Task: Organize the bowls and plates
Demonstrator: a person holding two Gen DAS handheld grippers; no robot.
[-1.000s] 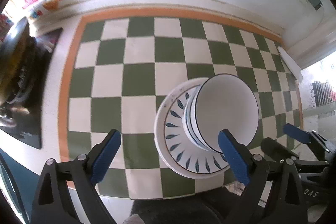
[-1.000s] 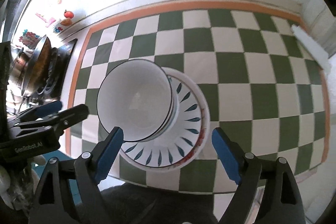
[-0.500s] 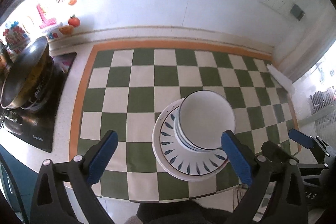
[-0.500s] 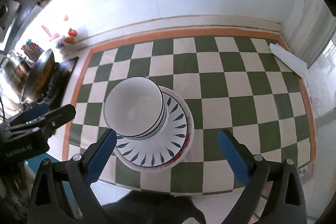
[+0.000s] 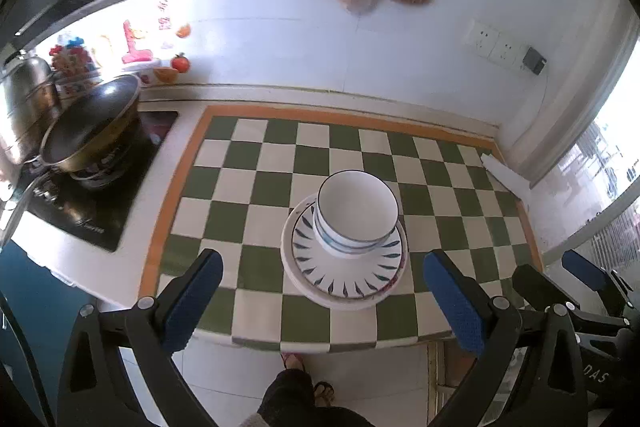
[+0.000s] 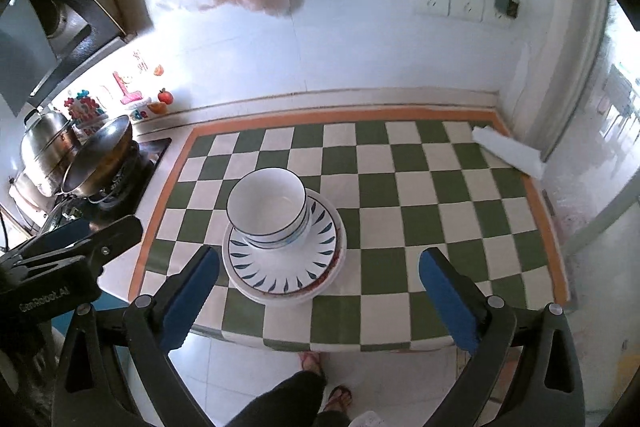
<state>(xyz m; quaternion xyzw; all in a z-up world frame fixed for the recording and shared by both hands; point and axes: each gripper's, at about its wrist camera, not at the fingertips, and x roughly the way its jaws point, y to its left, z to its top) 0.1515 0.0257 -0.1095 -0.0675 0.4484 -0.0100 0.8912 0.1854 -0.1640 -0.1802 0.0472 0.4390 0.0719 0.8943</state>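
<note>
Both grippers have backed up and away since a second ago, so the crockery now looks smaller and lies clear of the fingers. Left gripper [image 5: 320,301] and right gripper [image 6: 320,297] hang spread wide, holding nothing. Beyond them, nested bowls [image 5: 357,213] sit on stacked plates [image 5: 344,277] near the front edge of the checkered desk [image 5: 256,183]. Glazed ceramic: likely heavy, stiff, slippery and chip-prone; grip the plate rims from both sides.

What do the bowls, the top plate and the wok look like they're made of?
Bowls: probably glazed ceramic; glossy white, thin dark rim. Top plate: same look, with a painted blue leaf pattern. Wok: metal, seemingly steel; shiny outside, dark inside.
</note>
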